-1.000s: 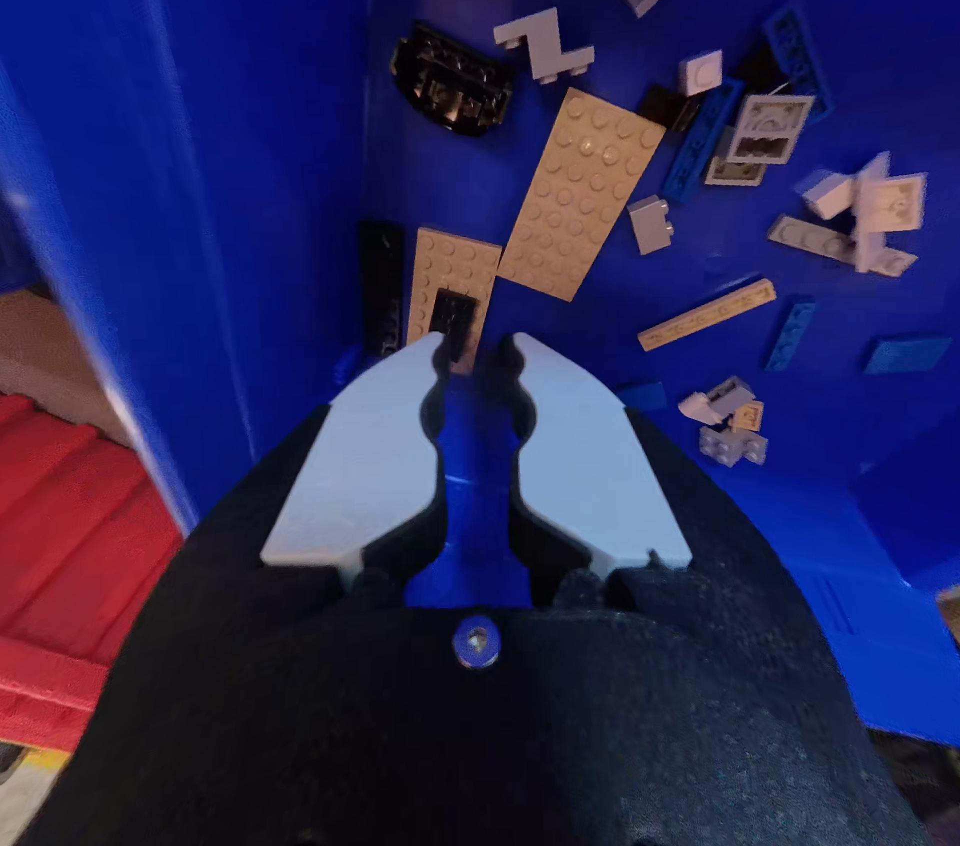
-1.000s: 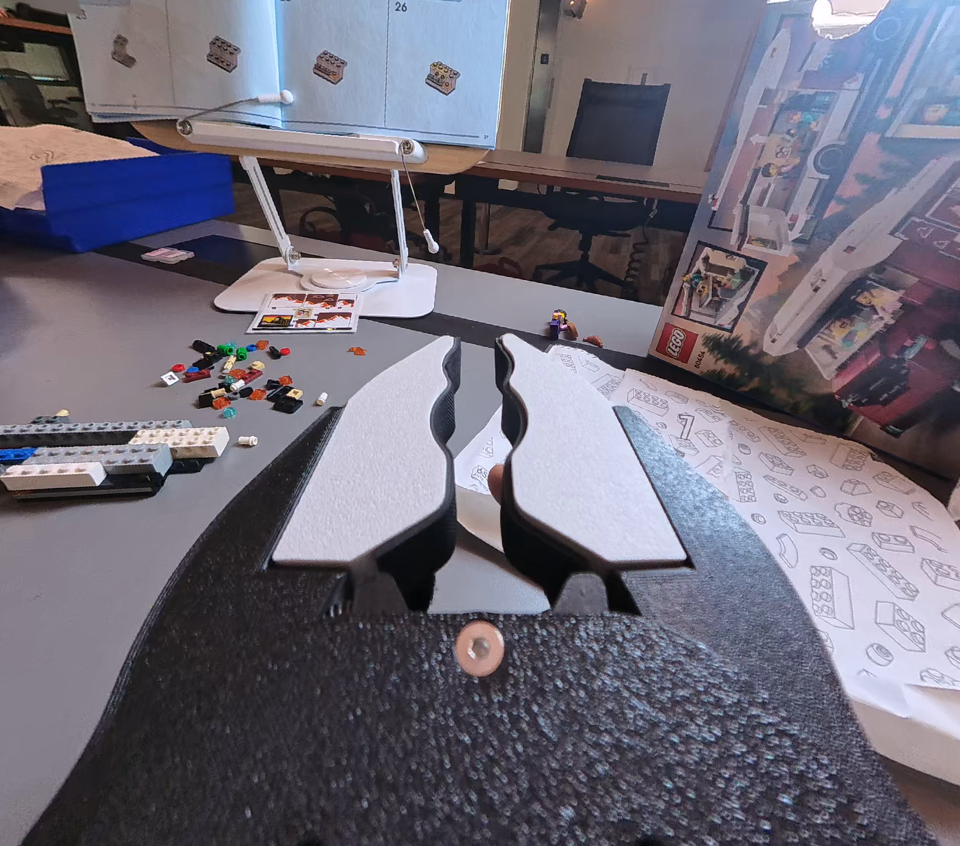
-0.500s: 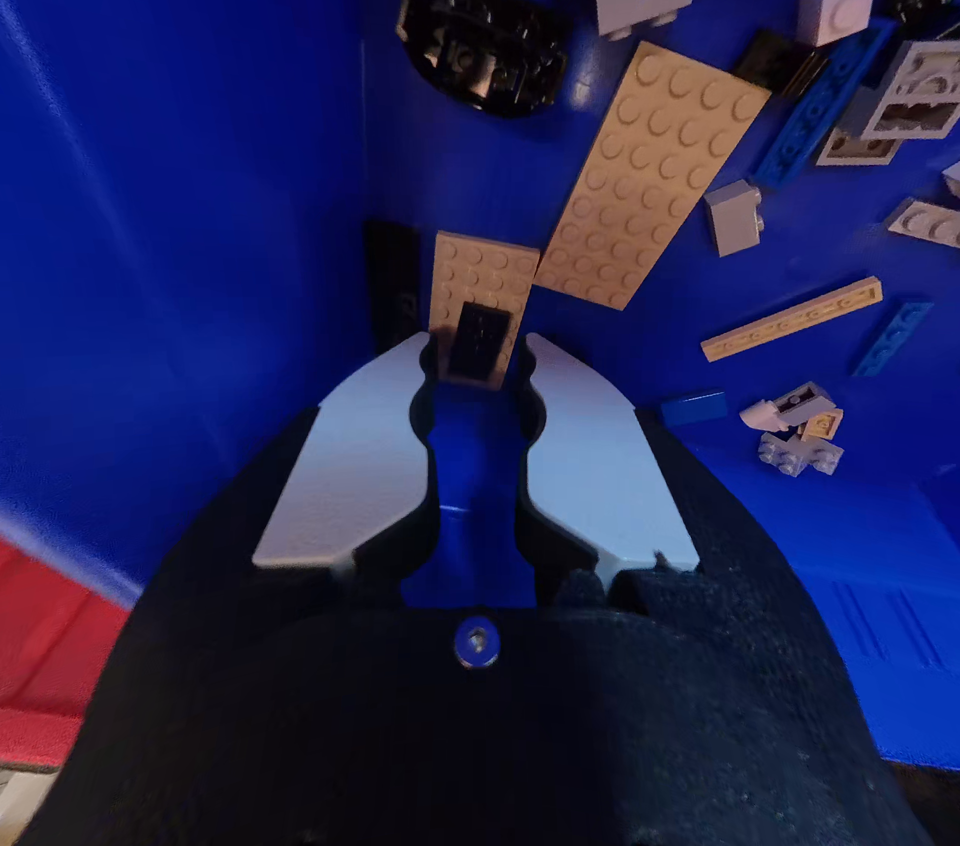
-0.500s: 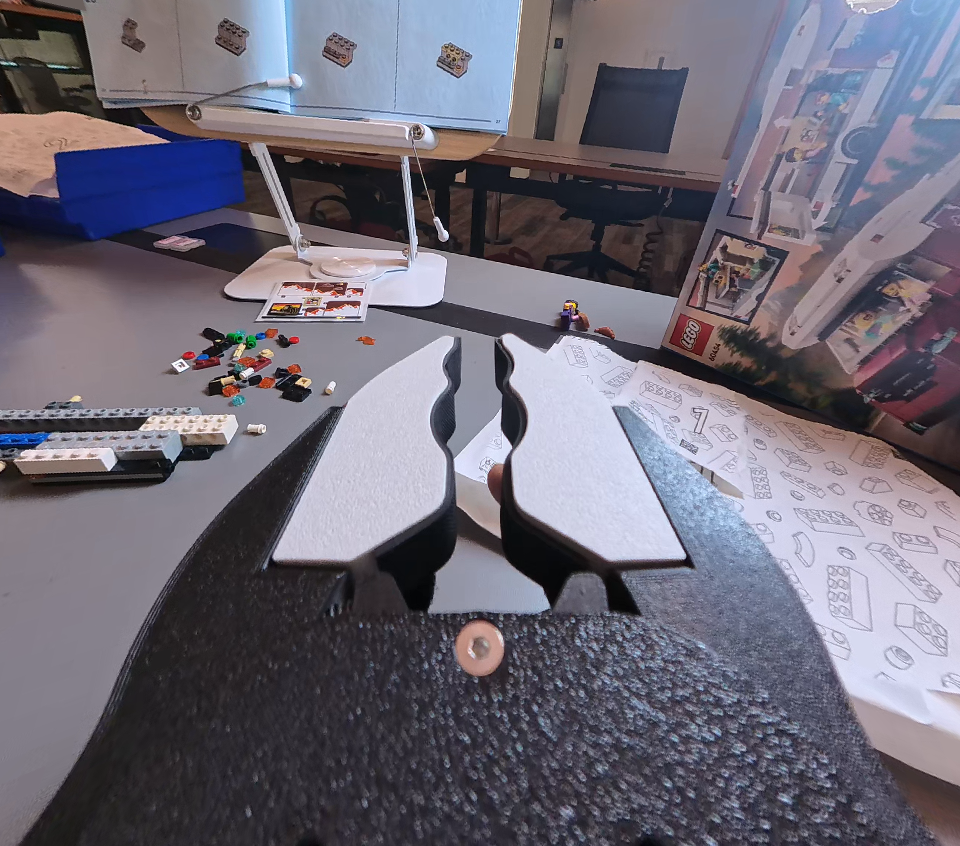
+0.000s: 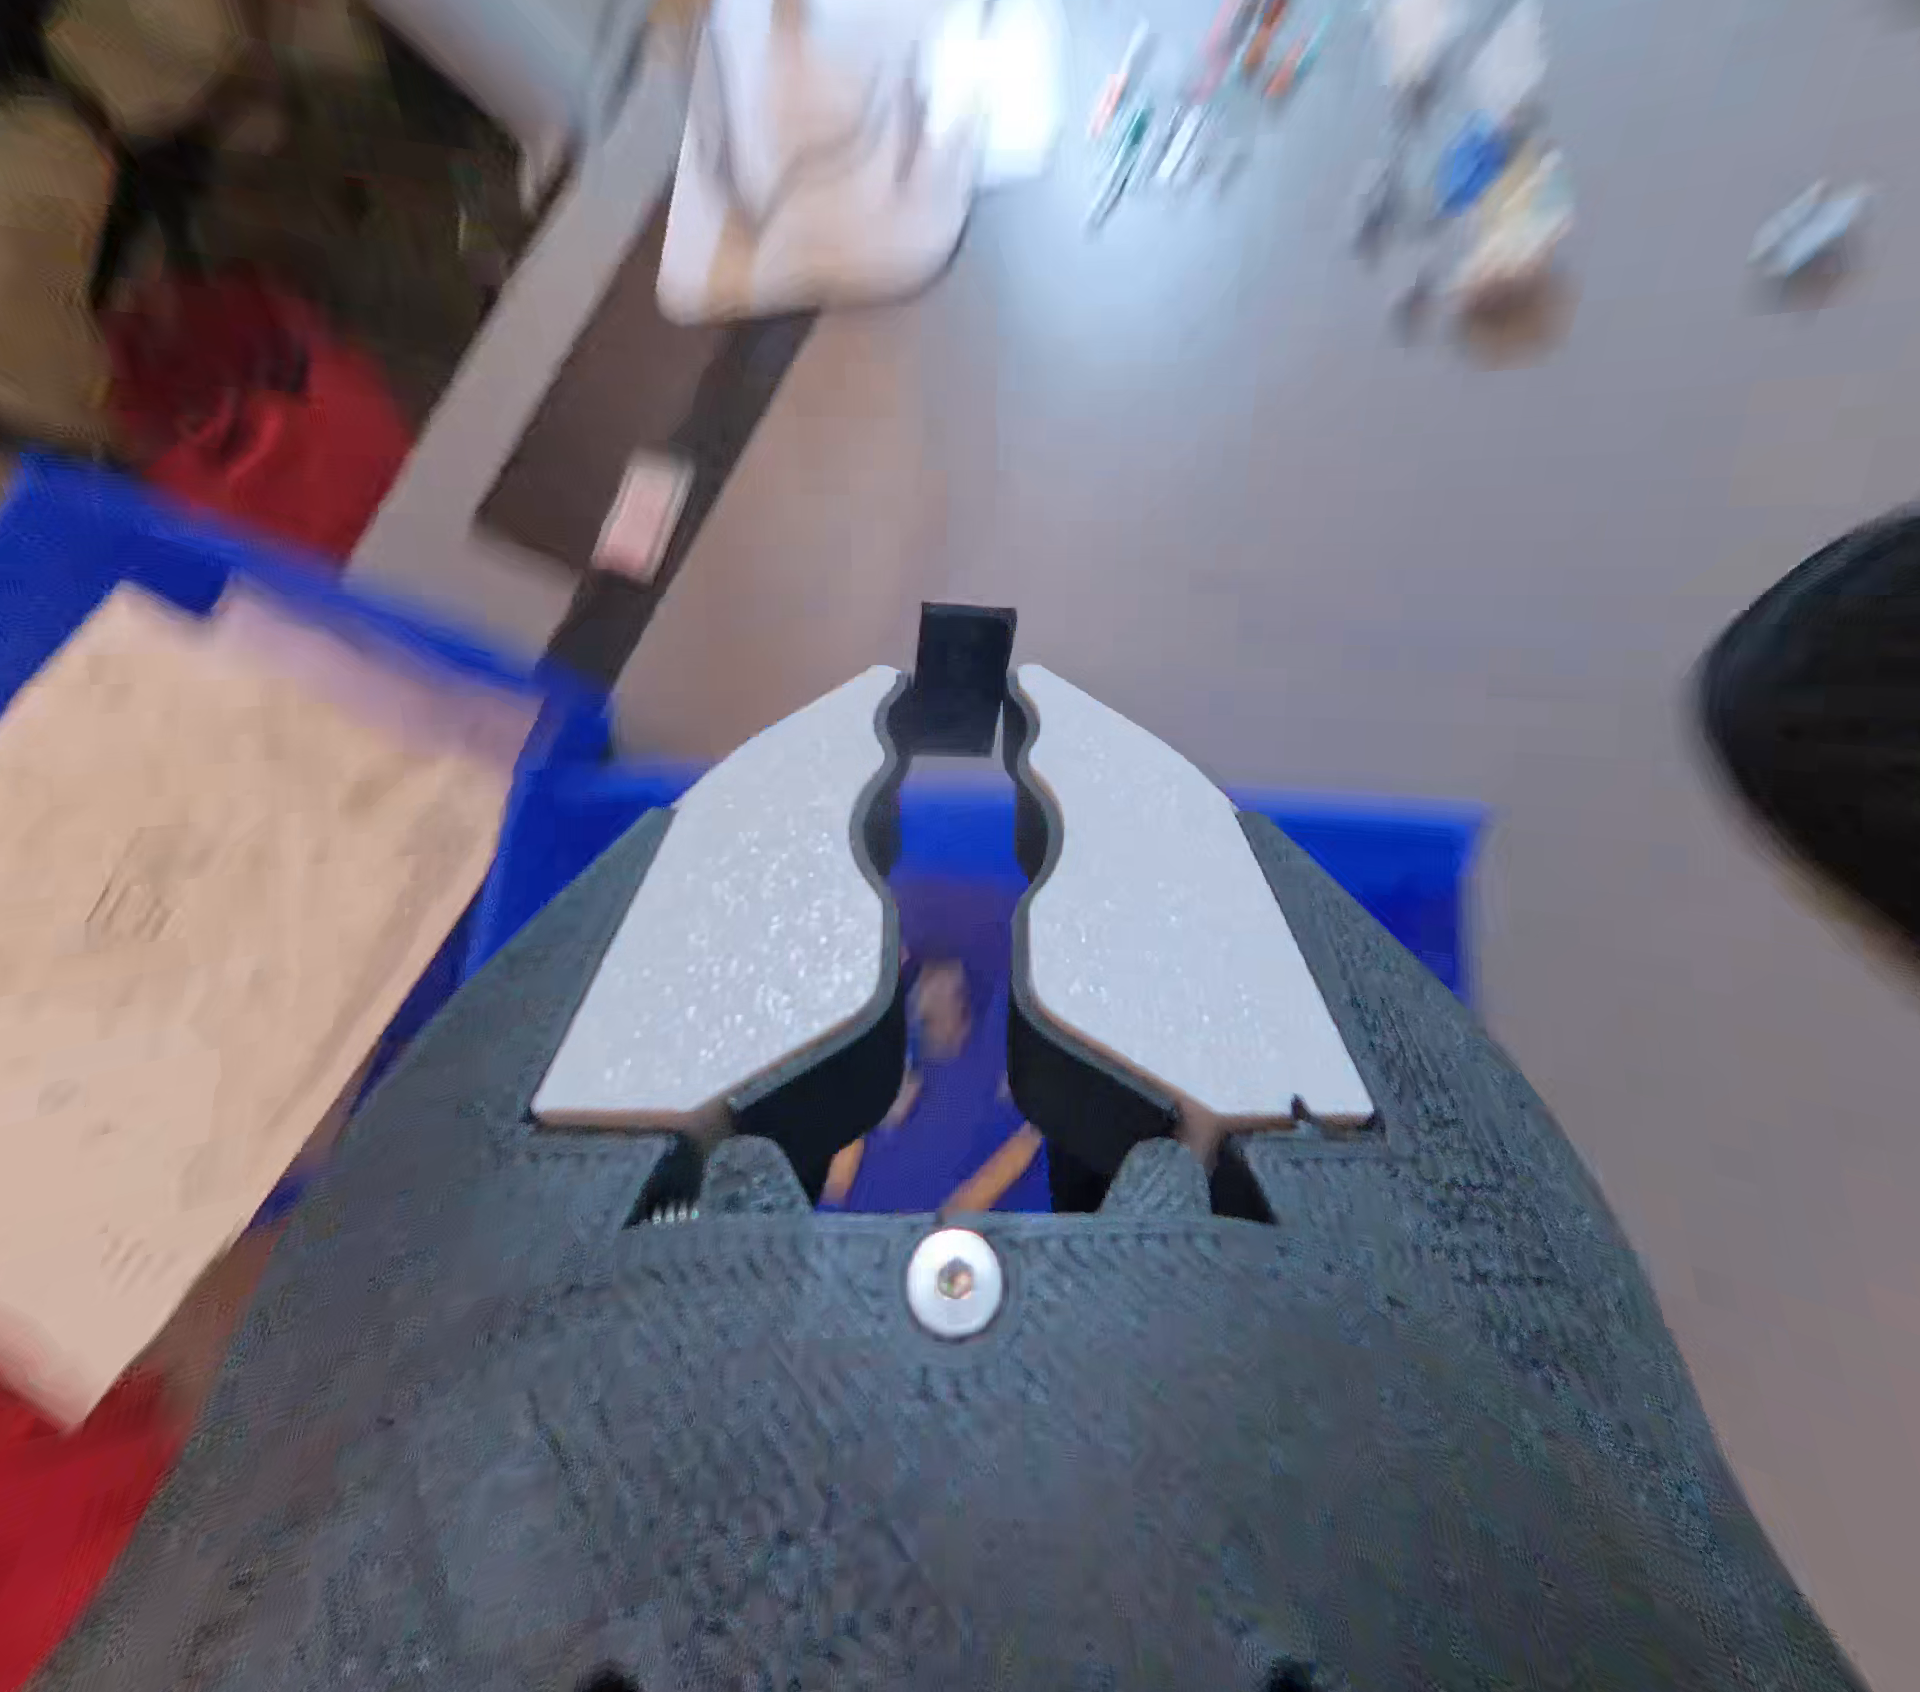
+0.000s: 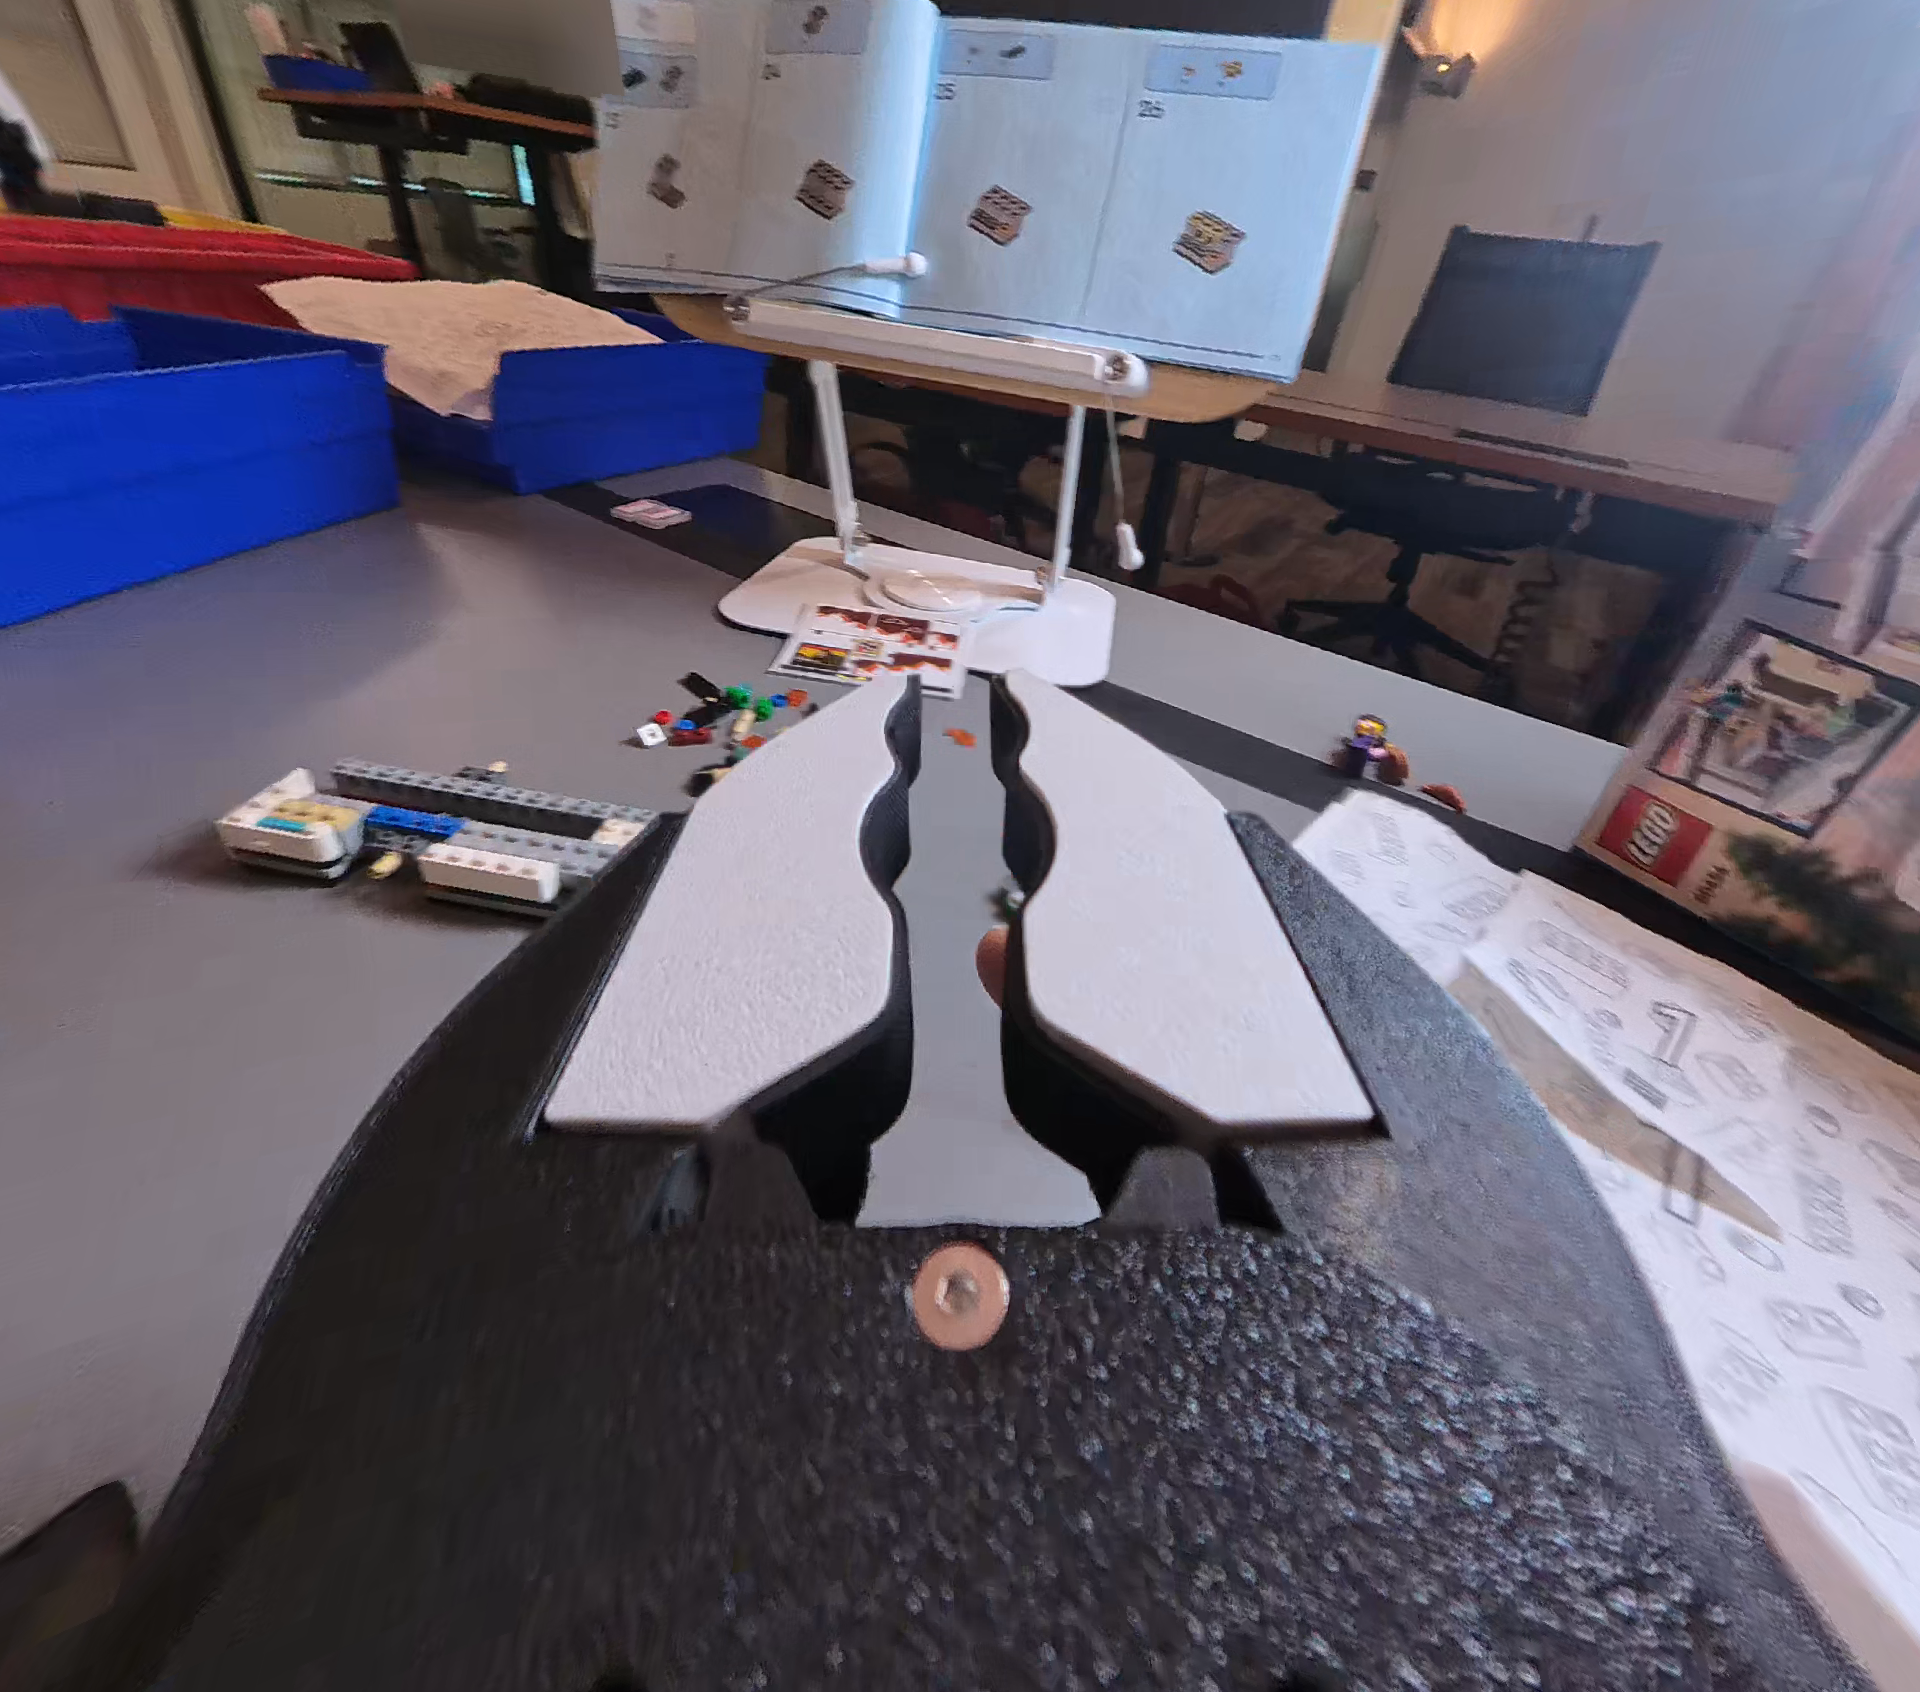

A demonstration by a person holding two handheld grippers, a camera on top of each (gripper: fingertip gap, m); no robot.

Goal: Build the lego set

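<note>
My left gripper (image 5: 956, 686) is shut on a small black Lego piece (image 5: 964, 655) that sticks out past its tips, held in the air above the blue bin (image 5: 1351, 853); this view is blurred. My right gripper (image 6: 954, 692) hovers over the grey table (image 6: 312, 1019) with a narrow gap between its fingers and nothing across the gap. A small brownish thing (image 6: 992, 956) shows at the right finger's inner edge; I cannot tell what it is. A partly built grey, white and blue model (image 6: 447, 821) lies left of the right gripper. Small loose pieces (image 6: 727, 712) lie beyond it.
An open instruction booklet (image 6: 987, 156) rests on a white stand (image 6: 925, 593) at the back. Blue bins (image 6: 187, 447) and a red bin (image 6: 156, 260) stand at the left. The set's box (image 6: 1766, 769) and printed paper bags (image 6: 1662, 1071) are at the right. A minifigure (image 6: 1366, 743) stands near the box. About 50 cm separates my left fingertips from my right.
My left gripper has closed on the black piece and lifted it out of the blue bin, swinging up toward the table. My right gripper has shifted left, toward the model.
</note>
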